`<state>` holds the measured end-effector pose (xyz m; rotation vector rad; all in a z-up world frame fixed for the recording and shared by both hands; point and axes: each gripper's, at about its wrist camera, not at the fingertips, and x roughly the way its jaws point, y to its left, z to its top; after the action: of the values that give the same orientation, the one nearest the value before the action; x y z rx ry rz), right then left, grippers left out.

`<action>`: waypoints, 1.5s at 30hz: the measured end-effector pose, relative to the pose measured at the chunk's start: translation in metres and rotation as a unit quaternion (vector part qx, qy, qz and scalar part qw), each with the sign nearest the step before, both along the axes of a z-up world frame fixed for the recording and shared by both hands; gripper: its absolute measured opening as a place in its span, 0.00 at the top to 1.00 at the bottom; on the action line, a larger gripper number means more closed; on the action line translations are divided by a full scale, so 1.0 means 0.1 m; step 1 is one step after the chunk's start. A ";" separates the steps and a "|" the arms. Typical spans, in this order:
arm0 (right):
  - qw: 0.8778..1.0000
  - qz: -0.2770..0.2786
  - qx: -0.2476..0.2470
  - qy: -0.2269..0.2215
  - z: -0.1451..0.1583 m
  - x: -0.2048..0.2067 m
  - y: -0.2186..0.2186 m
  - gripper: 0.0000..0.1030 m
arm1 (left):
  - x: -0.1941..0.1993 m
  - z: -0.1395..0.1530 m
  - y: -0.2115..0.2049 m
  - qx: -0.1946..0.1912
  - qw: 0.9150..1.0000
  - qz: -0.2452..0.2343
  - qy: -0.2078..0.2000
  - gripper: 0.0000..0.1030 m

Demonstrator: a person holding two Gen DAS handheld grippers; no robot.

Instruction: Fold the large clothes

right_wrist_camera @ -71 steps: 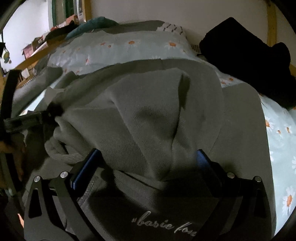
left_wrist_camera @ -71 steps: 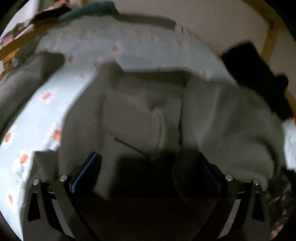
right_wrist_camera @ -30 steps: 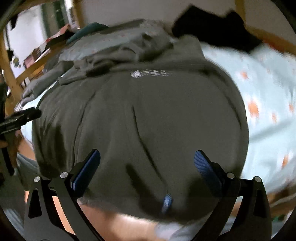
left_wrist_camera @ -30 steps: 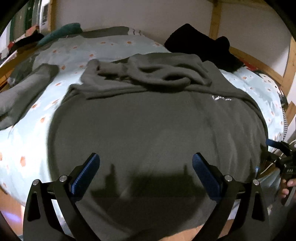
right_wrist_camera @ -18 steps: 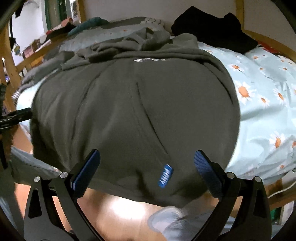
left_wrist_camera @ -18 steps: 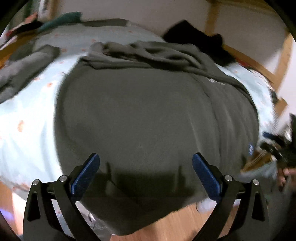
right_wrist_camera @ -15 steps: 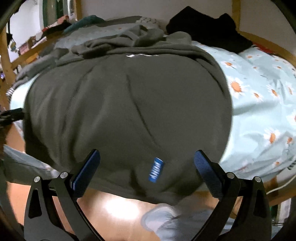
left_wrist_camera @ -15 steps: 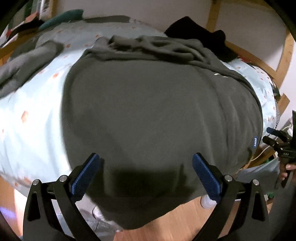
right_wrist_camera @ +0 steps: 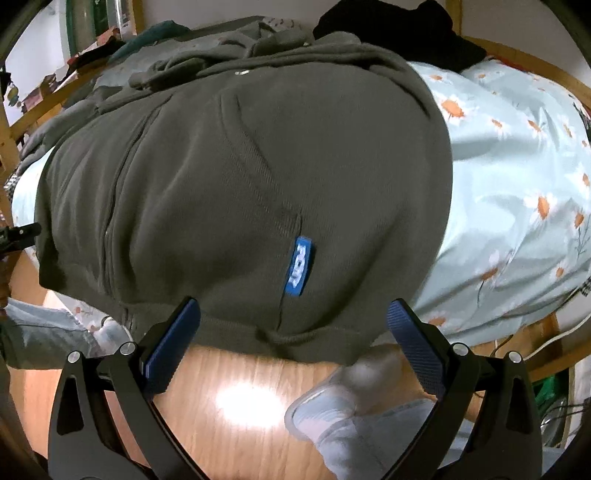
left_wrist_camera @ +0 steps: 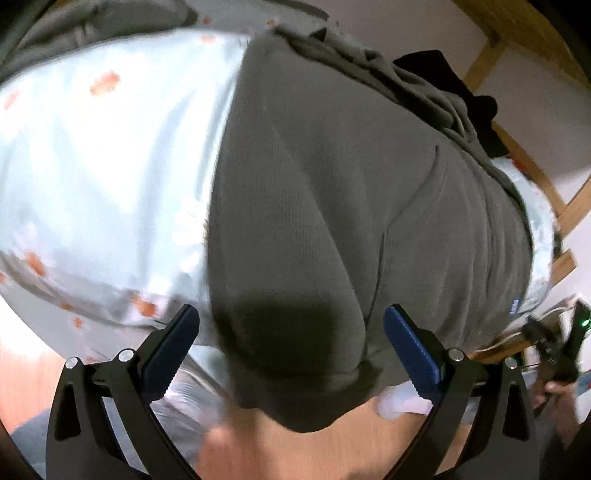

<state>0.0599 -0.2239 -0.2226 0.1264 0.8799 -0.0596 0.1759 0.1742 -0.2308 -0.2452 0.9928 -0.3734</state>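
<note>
Fingers on both grippers stand wide apart and hold nothing: the left gripper [left_wrist_camera: 291, 343] frames the near left corner of the grey sweatshirt [right_wrist_camera: 240, 177], and the right gripper [right_wrist_camera: 293, 332] frames the hem just below the sweatshirt's blue tag [right_wrist_camera: 299, 266]. Taking that tag as the landmark, the hem [right_wrist_camera: 295, 343] lies immediately nearer than it and droops over the edge of the bed, above the wooden floor [right_wrist_camera: 229, 398] and a pale slipper [right_wrist_camera: 343, 413]. Beyond the tag the body of the sweatshirt spreads flat up the bed, with a long pocket seam running away from it. Farther still, the sleeves and hood sit bunched in a heap [right_wrist_camera: 221, 55], and past that lies a black garment [right_wrist_camera: 399, 33]. To the right of the tag is the daisy-print bedsheet [right_wrist_camera: 517, 177].

The step in hand looks like taking the hem at its two corners for a fold away from the person. To do it well, each gripper should slide over the hem edge so both layers sit between the fingers before closing, with the grips level. The bunched sleeves probably need flattening first, or the fold will trap a lump.
</note>
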 end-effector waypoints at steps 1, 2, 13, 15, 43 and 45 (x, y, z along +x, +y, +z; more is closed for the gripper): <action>1.000 -0.002 0.004 0.003 -0.02 -0.01 0.00 0.03 | 0.03 -0.04 -0.01 -0.006 1.000 0.000 0.005 0.05; 1.000 -0.005 0.012 0.006 -0.05 -0.03 -0.01 0.03 | 0.06 -0.08 -0.01 -0.017 1.000 0.003 0.010 0.05; 0.990 -0.074 0.122 -0.005 -0.22 -0.16 -0.74 0.03 | -0.09 0.10 0.00 -0.115 0.992 -0.019 0.055 0.80; 0.986 -0.073 0.149 -0.002 -0.29 -0.10 -0.85 0.03 | -0.14 0.20 -0.05 -0.117 0.991 -0.041 0.041 0.83; 0.885 0.113 0.451 -0.020 -0.56 0.50 -0.51 0.74 | -0.05 -0.25 -0.23 -0.092 0.989 -0.063 0.094 0.78; 0.855 0.125 0.501 -0.058 -0.48 0.45 -0.58 0.78 | -0.10 -0.17 -0.19 -0.110 0.989 -0.067 0.077 0.78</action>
<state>0.1047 -0.2814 -0.2704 0.9822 0.7227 0.6609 0.1656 0.1553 -0.2475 -0.4129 1.1243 -0.5962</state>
